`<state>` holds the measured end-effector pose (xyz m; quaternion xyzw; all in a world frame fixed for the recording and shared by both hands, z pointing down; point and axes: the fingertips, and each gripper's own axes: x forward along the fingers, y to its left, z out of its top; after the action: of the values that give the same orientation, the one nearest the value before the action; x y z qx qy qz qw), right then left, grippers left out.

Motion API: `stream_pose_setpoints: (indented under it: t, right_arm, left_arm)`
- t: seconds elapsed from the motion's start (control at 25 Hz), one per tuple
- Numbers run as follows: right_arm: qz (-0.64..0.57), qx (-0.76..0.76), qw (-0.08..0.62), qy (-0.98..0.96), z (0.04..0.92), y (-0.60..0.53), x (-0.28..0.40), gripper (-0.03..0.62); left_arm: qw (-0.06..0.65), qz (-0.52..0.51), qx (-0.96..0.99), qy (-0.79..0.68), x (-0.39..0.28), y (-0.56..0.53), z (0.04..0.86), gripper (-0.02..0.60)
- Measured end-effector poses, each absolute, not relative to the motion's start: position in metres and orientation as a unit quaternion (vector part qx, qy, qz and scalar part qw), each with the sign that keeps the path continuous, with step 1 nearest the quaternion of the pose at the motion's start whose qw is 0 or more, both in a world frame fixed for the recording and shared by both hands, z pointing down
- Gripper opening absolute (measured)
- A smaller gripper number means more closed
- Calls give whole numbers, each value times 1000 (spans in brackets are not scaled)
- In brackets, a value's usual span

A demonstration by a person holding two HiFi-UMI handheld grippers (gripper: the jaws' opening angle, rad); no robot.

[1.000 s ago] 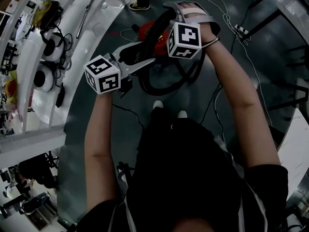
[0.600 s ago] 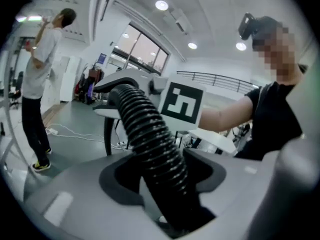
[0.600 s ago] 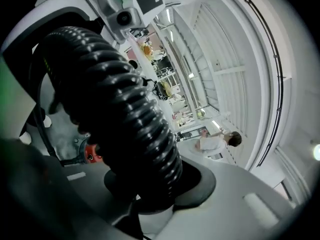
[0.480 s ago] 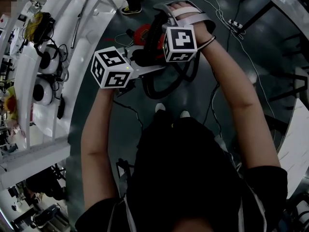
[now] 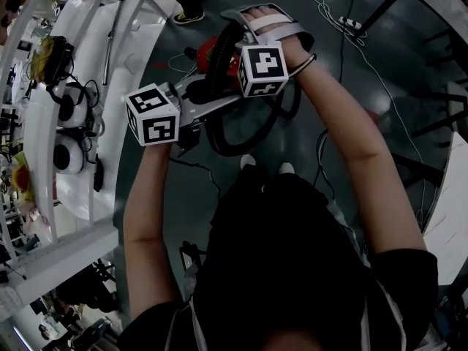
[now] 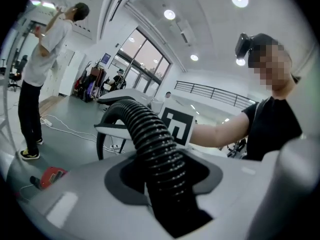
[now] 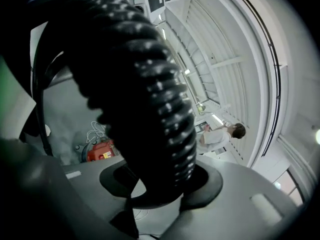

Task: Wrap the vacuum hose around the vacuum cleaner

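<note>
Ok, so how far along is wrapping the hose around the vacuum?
Done: little that shows. The hose hangs in a loose loop beside the red vacuum cleaner, apparently not wound on it. In hand: the left gripper has just been closing its jaws on the hose, and the right gripper has just been opening its jaws with the hose between them. Left: the wrapping itself.

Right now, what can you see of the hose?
The hose is black, ribbed and flexible, plastic by its look. It arches between the two grippers and drops in a loop below them, near the red vacuum on the floor. It runs between the jaws of the left gripper, which have just been closing on it, and of the right gripper, which have just been opening.
</note>
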<state>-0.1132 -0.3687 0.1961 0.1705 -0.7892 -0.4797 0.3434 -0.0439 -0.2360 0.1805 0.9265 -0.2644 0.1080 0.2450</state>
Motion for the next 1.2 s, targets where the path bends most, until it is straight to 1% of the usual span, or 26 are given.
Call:
stream_pose_setpoints:
  t: [0.04, 0.08, 0.2, 0.32, 0.48, 0.64, 0.88, 1.2]
  right_arm:
    - [-477, 169, 344, -791, 199, -369, -113, 228]
    - [-474, 170, 343, -793, 201, -369, -113, 242]
    - [-468, 187, 327, -799, 197, -370, -114, 245]
    - [-462, 196, 316, -805, 194, -368, -114, 277]
    - [-453, 212, 307, -810, 192, -365, -114, 272]
    - [-420, 227, 303, -825, 192, -362, -107, 270]
    - [-396, 201, 314, -839, 214, -338, -104, 244]
    - [-374, 155, 328, -854, 243, -298, -124, 228]
  left_arm:
    - [246, 104, 926, -267, -45, -237, 180, 187]
    - [246, 101, 926, -268, -46, -239, 180, 186]
    - [250, 97, 925, -271, -49, -240, 180, 184]
    - [253, 88, 923, -275, -55, -242, 179, 183]
    - [253, 94, 921, -282, -59, -243, 183, 183]
    - [260, 63, 911, -313, -79, -248, 177, 184]
    - [235, 16, 905, -355, -100, -255, 160, 186]
    - [226, -9, 896, -383, -123, -264, 160, 186]
